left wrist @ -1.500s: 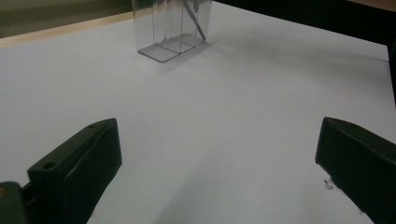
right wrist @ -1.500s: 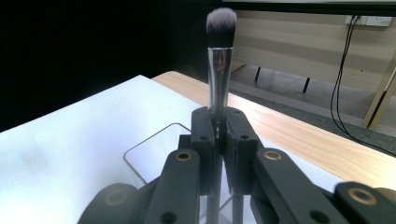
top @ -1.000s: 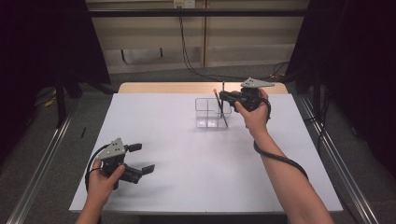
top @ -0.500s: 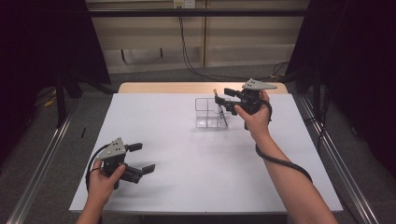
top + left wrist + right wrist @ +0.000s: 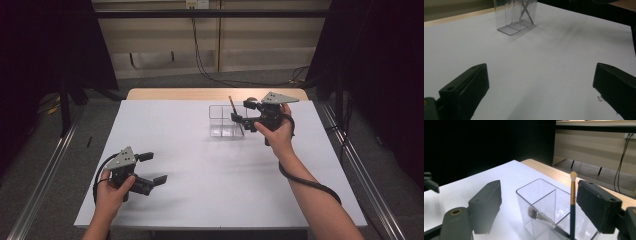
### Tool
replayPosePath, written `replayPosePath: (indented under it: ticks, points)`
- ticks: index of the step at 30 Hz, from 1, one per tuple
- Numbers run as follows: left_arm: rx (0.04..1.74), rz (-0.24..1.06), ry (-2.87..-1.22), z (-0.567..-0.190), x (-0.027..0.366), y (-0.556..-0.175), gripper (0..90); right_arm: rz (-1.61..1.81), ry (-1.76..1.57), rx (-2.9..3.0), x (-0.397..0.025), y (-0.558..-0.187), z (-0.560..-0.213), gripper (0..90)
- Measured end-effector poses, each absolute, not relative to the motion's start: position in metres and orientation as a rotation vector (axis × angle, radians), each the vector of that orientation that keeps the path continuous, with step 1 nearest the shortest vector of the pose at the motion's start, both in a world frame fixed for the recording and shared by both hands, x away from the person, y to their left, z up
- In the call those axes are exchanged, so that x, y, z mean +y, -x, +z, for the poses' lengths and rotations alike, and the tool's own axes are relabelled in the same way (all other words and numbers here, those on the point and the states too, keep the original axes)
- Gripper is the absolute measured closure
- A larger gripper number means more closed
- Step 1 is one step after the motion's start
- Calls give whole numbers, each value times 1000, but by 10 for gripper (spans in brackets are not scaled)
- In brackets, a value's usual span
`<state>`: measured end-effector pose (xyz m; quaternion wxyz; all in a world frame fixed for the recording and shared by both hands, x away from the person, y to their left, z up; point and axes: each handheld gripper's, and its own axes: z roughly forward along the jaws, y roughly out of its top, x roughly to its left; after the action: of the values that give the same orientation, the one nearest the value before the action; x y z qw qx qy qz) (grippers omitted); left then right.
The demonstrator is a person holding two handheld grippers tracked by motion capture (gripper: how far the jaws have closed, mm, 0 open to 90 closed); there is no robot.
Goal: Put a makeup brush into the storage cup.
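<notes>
A clear plastic organizer [image 5: 222,125] stands at the table's far middle. A slim brush [image 5: 231,105] with a blue handle, gold ferrule and pale tip [image 5: 573,195] stands upright in it. A second brush [image 5: 541,216] with a silver ferrule lies slanted inside. My right gripper [image 5: 242,111] hovers just right of the organizer's top, open. In the right gripper view the upright brush stands between the jaws, close to the right one and apart from both. My left gripper [image 5: 152,168] rests open near the front left, with nothing between its jaws [image 5: 540,82].
The white table top [image 5: 210,170] spreads between the two grippers. A wooden strip [image 5: 175,93] runs along its far edge. Metal rails [image 5: 360,165] flank the table on the floor, and cables [image 5: 200,55] hang behind. The organizer [image 5: 515,15] is far ahead in the left gripper view.
The right hand has shifted slightly right and back from the organizer, its jaws standing apart around the upright brush. The left gripper has stayed where it was.
</notes>
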<state>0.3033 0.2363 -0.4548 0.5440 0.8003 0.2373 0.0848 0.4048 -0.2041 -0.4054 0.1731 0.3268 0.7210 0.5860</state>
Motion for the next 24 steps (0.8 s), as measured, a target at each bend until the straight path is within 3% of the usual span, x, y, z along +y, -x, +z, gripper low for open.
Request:
replayPosePath:
  ticks: [24]
  points:
    - [554,214,-1901,-453,234,-304,4,1664,-862,2120,-209,-385,-416,65]
